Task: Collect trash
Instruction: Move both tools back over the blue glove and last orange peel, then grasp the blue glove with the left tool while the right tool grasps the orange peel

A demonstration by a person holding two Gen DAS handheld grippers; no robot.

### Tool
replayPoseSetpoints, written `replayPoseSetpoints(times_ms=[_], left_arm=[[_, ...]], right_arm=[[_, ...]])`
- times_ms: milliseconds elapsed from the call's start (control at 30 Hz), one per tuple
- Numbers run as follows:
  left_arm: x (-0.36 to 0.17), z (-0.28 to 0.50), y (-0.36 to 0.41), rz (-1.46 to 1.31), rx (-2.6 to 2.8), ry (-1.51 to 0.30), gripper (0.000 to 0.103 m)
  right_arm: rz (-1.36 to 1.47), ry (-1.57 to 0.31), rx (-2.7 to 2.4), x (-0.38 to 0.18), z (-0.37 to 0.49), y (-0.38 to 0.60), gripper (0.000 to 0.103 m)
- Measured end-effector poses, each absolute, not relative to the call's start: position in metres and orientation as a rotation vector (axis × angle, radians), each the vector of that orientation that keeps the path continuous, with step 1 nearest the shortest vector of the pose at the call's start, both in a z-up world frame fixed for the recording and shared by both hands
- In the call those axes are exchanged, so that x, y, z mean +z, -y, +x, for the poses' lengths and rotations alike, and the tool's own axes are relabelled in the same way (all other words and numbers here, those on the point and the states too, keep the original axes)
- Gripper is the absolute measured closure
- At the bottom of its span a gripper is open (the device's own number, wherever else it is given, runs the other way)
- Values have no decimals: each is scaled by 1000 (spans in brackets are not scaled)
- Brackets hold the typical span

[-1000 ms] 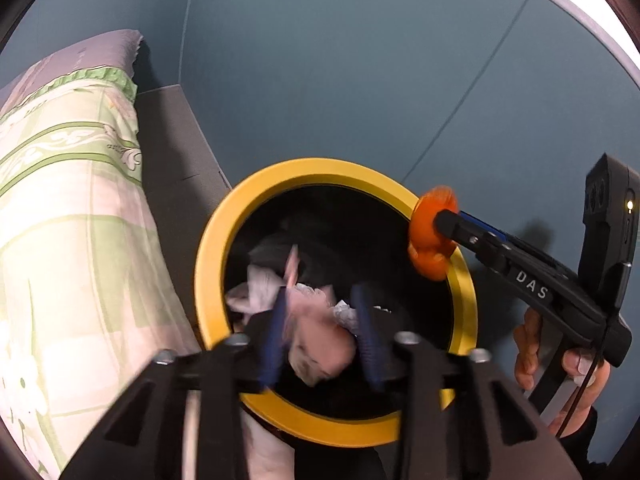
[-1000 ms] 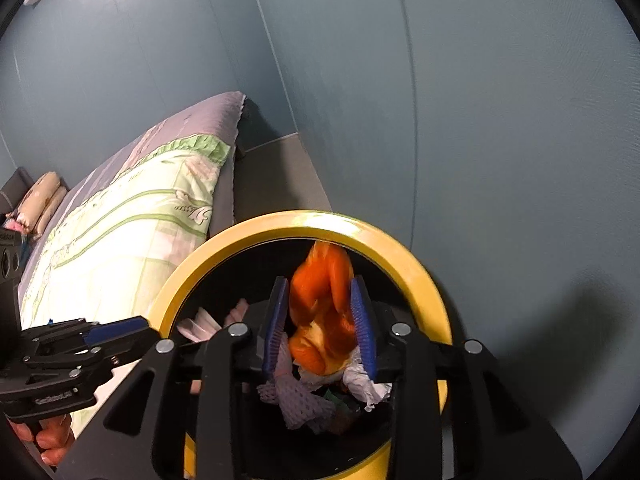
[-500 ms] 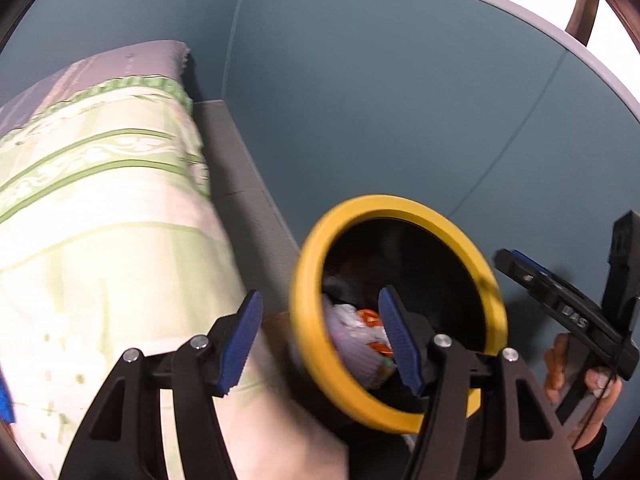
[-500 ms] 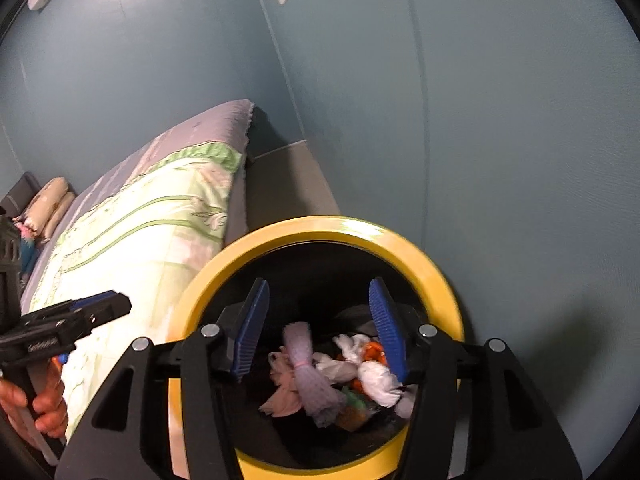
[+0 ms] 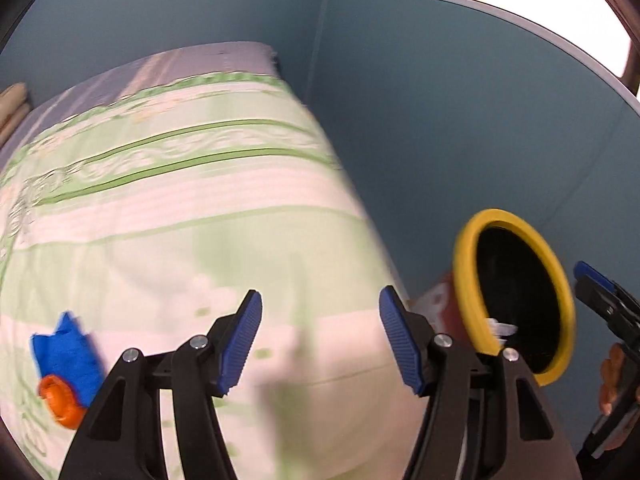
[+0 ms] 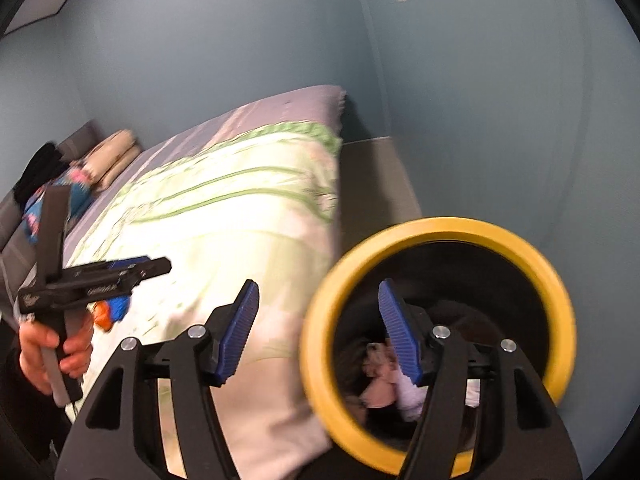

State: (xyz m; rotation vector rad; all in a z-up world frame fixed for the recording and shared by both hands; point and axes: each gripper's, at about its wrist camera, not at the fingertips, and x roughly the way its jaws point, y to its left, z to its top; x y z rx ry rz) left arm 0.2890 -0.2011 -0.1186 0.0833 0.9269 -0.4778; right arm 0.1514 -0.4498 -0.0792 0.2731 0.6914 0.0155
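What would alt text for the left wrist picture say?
An open two-finger left gripper with blue pads hovers empty over a bed's green-striped quilt. Blue trash and orange trash lie on the quilt at lower left; a yellow-rimmed bin stands at right.

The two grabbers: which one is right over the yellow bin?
The right gripper: one finger sits over the yellow bin. The left gripper points at the bed.
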Motion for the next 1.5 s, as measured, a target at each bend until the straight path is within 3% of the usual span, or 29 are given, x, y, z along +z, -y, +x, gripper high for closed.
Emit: replayPoseSetpoints(times_ms=[667, 1500], left_arm=[[-164, 333, 8, 91, -197, -1059, 44], [-197, 356, -44, 54, -110, -1130, 44]], right_arm=[[98, -795, 385, -85, 215, 261, 41], [-74, -879, 671, -122, 245, 112, 37]])
